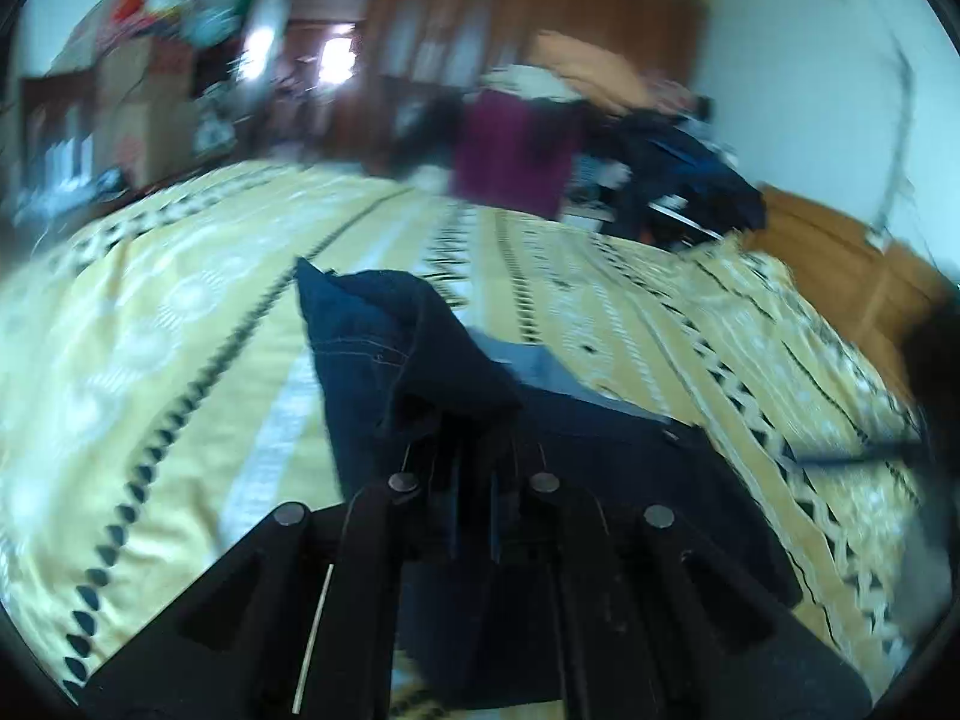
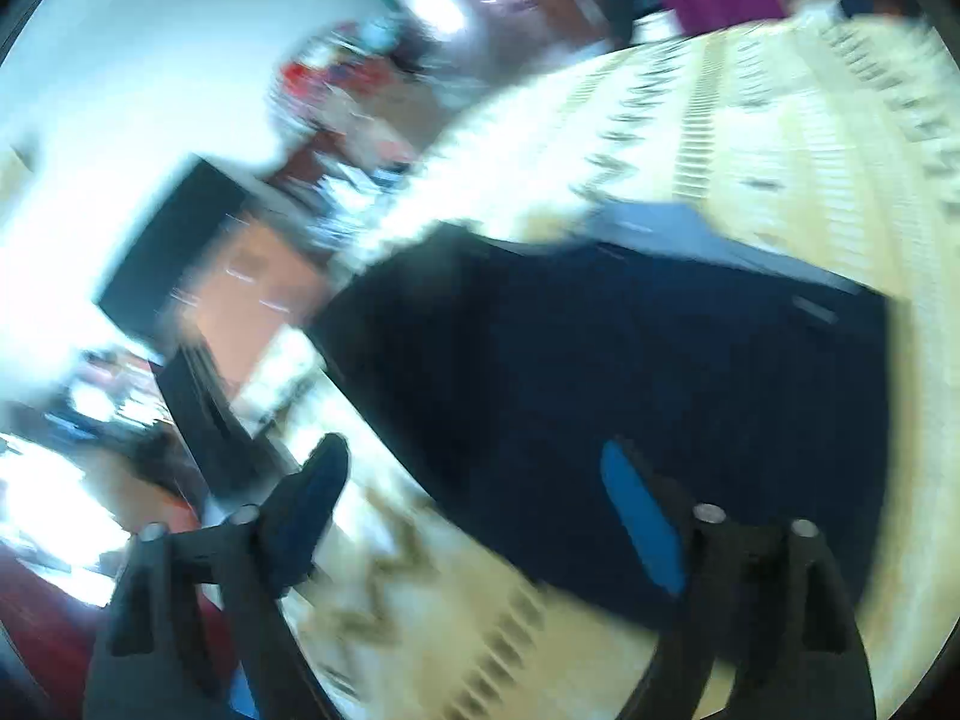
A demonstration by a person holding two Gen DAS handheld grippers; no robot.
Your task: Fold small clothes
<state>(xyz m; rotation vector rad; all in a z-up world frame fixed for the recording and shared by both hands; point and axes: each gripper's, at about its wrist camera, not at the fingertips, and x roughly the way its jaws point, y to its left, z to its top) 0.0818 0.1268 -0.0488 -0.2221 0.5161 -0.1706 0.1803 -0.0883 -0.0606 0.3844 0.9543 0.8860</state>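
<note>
A dark navy garment (image 1: 372, 348) lies on the yellow patterned bedspread (image 1: 150, 330). My left gripper (image 1: 474, 450) is shut on a fold of the garment and holds that part raised above the bed. In the blurred right wrist view the same garment (image 2: 630, 372) lies flat with a lighter blue inner layer (image 2: 654, 228) showing at its far edge. My right gripper (image 2: 480, 510) is open and empty, its blue-padded fingers (image 2: 642, 522) spread above the garment's near edge.
A pile of clothes with a maroon piece (image 1: 516, 150) and dark items (image 1: 690, 174) sits at the bed's far side. A wooden headboard (image 1: 840, 258) is at right. A wooden wardrobe (image 1: 510, 6) and cluttered boxes (image 1: 138, 84) stand behind.
</note>
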